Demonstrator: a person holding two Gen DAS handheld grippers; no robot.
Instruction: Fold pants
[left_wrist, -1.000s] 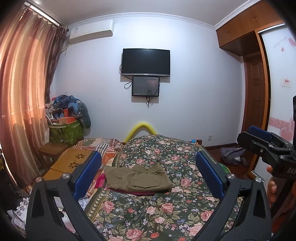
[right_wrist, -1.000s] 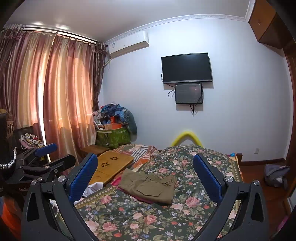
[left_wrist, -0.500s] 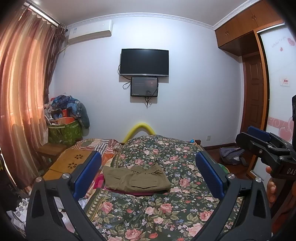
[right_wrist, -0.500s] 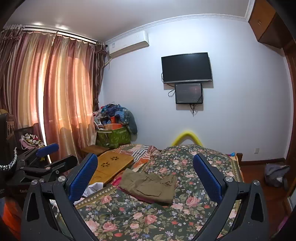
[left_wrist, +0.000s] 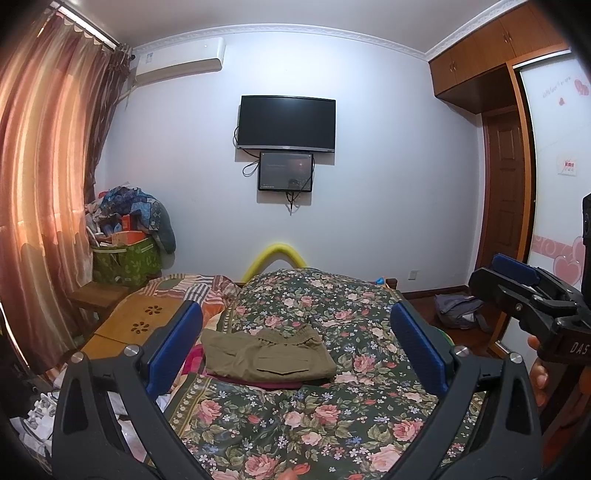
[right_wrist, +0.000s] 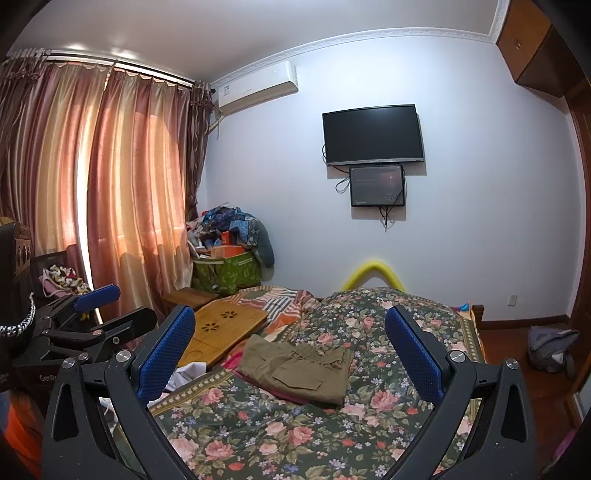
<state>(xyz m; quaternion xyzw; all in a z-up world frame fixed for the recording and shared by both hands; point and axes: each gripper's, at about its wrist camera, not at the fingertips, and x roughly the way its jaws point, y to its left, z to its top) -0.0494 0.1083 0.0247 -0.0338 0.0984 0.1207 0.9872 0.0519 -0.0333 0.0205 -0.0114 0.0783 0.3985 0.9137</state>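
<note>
My left gripper (left_wrist: 295, 343) and my right gripper (right_wrist: 290, 350) both hang above the near end of the bed (left_wrist: 332, 424), jaws spread wide apart and holding nothing. The pants (left_wrist: 266, 350), an olive pair, lie well ahead of me on the flowered bedspread, already gathered into a compact rectangle with the elastic waistband toward the far wall and a pocket flap facing up; from the right wrist view they sit on something dark red (right_wrist: 280, 393) that peeks out at the near edge (I cannot tell what). By my judgement the folding is done or nearly so, and the step in hand is either a last tidy-up or simply standing clear. If one more fold is wanted, I would come down level on the two near corners, pinch only the top layers so the red cloth underneath stays put, and carry them toward the waistband together so the edges line up. The wooden tray (right_wrist: 225, 328) to the left is near the pants, so I would keep my left approach inside it.
</note>
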